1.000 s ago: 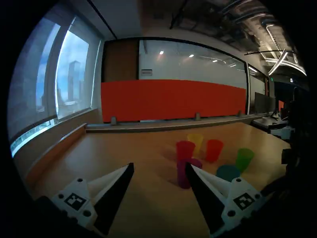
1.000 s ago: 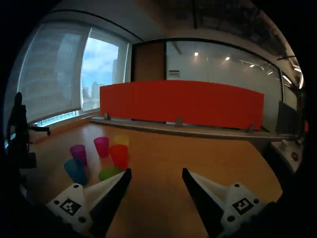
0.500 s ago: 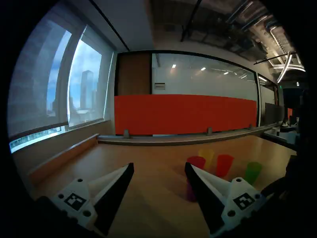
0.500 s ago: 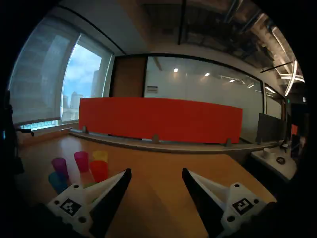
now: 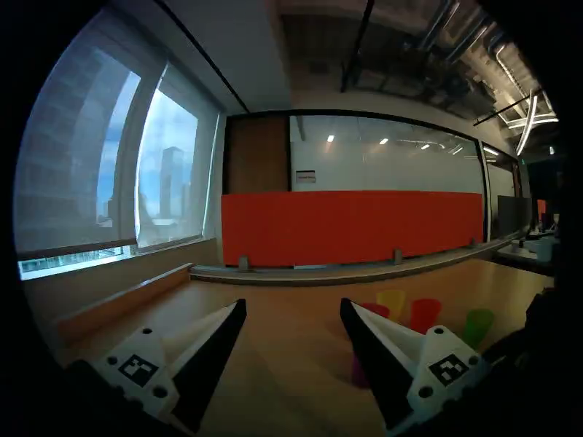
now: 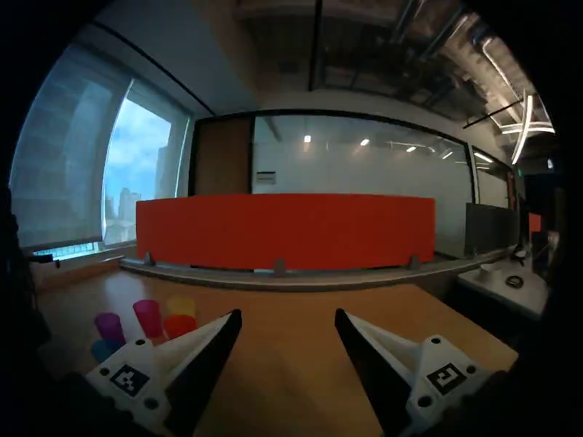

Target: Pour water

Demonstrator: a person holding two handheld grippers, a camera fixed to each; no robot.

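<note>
Left gripper & right gripper jaws wide open, empty; small coloured plastic cups prob light/tippy, so grip mid-wall gently.

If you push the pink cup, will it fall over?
Maybe. The pink cup looks like thin, see-through plastic, so it is probably light. It stands taller than wide, narrower at the bottom, so a high push could tip it. A low push would likely slide it on the smooth wooden table.

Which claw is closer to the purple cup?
Left. The purple cup peeks out right beside the left claw, low and close against its finger. For the right claw it stands farther off to its left, looking small.
</note>
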